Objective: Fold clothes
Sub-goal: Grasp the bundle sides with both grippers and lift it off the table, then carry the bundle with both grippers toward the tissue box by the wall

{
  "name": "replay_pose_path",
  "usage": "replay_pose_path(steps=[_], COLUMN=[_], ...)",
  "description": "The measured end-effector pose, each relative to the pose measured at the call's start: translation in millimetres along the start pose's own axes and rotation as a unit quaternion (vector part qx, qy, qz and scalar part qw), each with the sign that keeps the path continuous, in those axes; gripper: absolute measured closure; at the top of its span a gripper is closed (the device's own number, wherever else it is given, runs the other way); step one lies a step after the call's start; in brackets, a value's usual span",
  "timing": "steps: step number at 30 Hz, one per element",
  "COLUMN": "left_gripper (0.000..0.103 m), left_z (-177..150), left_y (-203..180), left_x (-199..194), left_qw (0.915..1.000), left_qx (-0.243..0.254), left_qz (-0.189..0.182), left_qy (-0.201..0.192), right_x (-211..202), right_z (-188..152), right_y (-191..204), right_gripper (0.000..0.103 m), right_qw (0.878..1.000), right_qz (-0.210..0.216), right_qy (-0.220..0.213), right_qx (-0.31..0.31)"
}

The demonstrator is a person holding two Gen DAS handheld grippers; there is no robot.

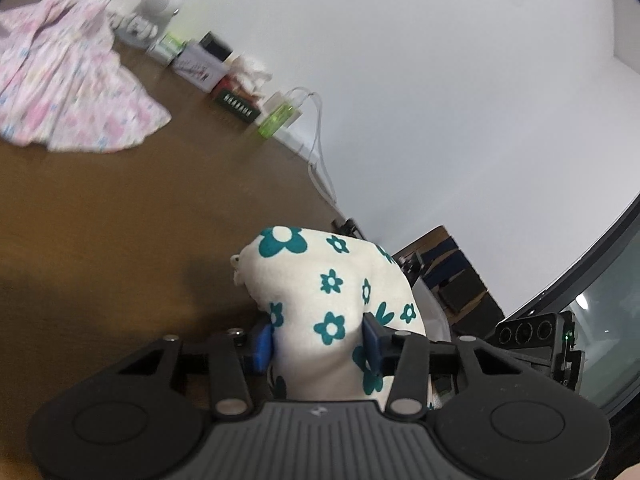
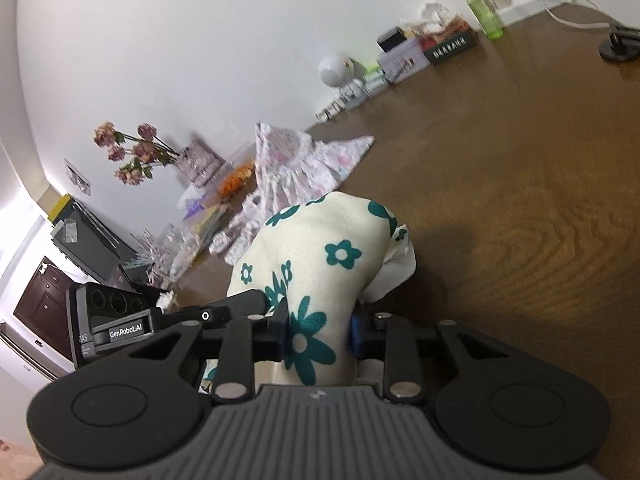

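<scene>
The left gripper has its fingers closed partway onto a bunched fold of the cream garment with teal flowers; the blue pads press into the cloth from both sides. The cloth bulges up ahead of the fingers, above the brown worktop.

The right gripper grips the same cream garment in the same way, its fingers set narrow with the fabric pinched between them. In the right wrist view the left gripper's camera housing shows just to the left of the cloth, so the two grippers are near each other.

A pink patterned dress lies spread on the worktop, well apart from the held garment. Along the wall stand a small white round device, some boxes and a green bottle. The right wrist view also shows dried flowers near the wall.
</scene>
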State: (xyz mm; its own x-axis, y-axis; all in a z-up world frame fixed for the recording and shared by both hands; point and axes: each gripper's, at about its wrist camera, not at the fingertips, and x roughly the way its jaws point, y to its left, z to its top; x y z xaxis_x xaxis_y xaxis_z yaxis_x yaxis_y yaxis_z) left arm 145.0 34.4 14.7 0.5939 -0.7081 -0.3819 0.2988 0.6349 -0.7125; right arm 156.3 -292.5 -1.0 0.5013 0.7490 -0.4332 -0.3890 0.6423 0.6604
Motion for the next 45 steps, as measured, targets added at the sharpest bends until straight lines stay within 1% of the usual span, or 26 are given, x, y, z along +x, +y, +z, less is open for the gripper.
replay_pose_path(steps=[3, 7, 11, 14, 16, 19, 23, 25, 29, 33, 37, 39, 40, 42, 43, 44, 45], left_gripper=[0.06, 0.06, 0.06, 0.06, 0.06, 0.06, 0.06, 0.06, 0.06, 0.06, 0.06, 0.058, 0.057, 0.052, 0.051, 0.047, 0.044], left_z=[21.0, 58.1, 107.2, 145.2, 171.0, 205.2, 238.6, 255.2, 276.8, 285.6, 286.3, 286.8, 287.1, 287.5, 288.9, 290.4, 292.6], left_y=[-11.7, -27.5, -36.4, -31.3, -19.4, 10.9, 61.8, 87.3, 130.2, 159.1, 173.1, 177.3, 178.4, 177.3, 173.6, 169.6, 162.2], left_x=[4.9, 20.5, 51.6, 80.6, 102.8, 138.2, 180.4, 201.4, 231.3, 251.6, 260.5, 259.8, 259.3, 254.3, 246.5, 238.6, 229.5], left_qw=[0.9999, 0.9995, 0.9988, 0.9981, 0.9982, 0.9988, 0.9992, 0.9992, 0.9989, 0.9981, 0.9978, 0.9972, 0.997, 0.9969, 0.9968, 0.9965, 0.9953], left_qx=[0.011, 0.03, 0.045, 0.05, 0.045, 0.028, 0.003, -0.009, -0.024, -0.043, -0.051, -0.064, -0.067, -0.066, -0.059, -0.051, -0.033], left_qz=[-0.004, -0.006, -0.003, 0.005, 0.005, 0.01, 0.014, 0.016, 0.021, 0.026, 0.04, 0.037, 0.036, 0.041, 0.047, 0.053, 0.064], left_qy=[-0.007, -0.012, -0.021, -0.035, -0.039, -0.039, -0.037, -0.036, -0.035, -0.036, -0.016, -0.012, -0.012, -0.013, -0.026, -0.04, -0.064], right_x=[-3.5, -4.8, 1.4, 18.9, 35.1, 70.5, 125.6, 154.4, 201.6, 233.2, 251.1, 257.1, 253.1, 243.1, 238.1, 233.0, 228.0], right_z=[16.3, 51.8, 102.1, 146.4, 176.7, 218.1, 256.9, 271.4, 287.8, 294.6, 294.9, 293.7, 293.6, 293.4, 293.3, 293.2, 293.1], right_y=[7.7, 13.1, 6.9, -3.5, -14.1, -36.6, -70.9, -90.6, -123.6, -145.1, -164.7, -173.7, -170.7, -162.4, -158.2, -154.1, -149.9], right_gripper=[0.076, 0.076, 0.076, 0.076, 0.076, 0.076, 0.076, 0.076, 0.076, 0.075, 0.073, 0.07, 0.068, 0.061, 0.059, 0.058, 0.058], right_qw=[1.0, 0.999, 0.998, 0.997, 0.997, 0.997, 0.996, 0.996, 0.997, 0.997, 0.998, 0.998, 0.998, 0.996, 0.994, 0.992, 0.99], right_qz=[-0.001, -0.008, -0.014, -0.027, -0.032, -0.046, -0.067, -0.069, -0.063, -0.066, -0.06, -0.055, -0.061, -0.074, -0.08, -0.086, -0.093], right_qy=[-0.015, -0.033, -0.055, -0.064, -0.064, -0.06, -0.05, -0.043, -0.032, -0.031, -0.026, -0.019, -0.031, -0.059, -0.073, -0.087, -0.101], right_qx=[-0.013, -0.029, -0.03, -0.035, -0.033, -0.035, -0.035, -0.032, -0.026, -0.021, 0.003, 0.019, 0.013, -0.004, -0.012, -0.021, -0.029])
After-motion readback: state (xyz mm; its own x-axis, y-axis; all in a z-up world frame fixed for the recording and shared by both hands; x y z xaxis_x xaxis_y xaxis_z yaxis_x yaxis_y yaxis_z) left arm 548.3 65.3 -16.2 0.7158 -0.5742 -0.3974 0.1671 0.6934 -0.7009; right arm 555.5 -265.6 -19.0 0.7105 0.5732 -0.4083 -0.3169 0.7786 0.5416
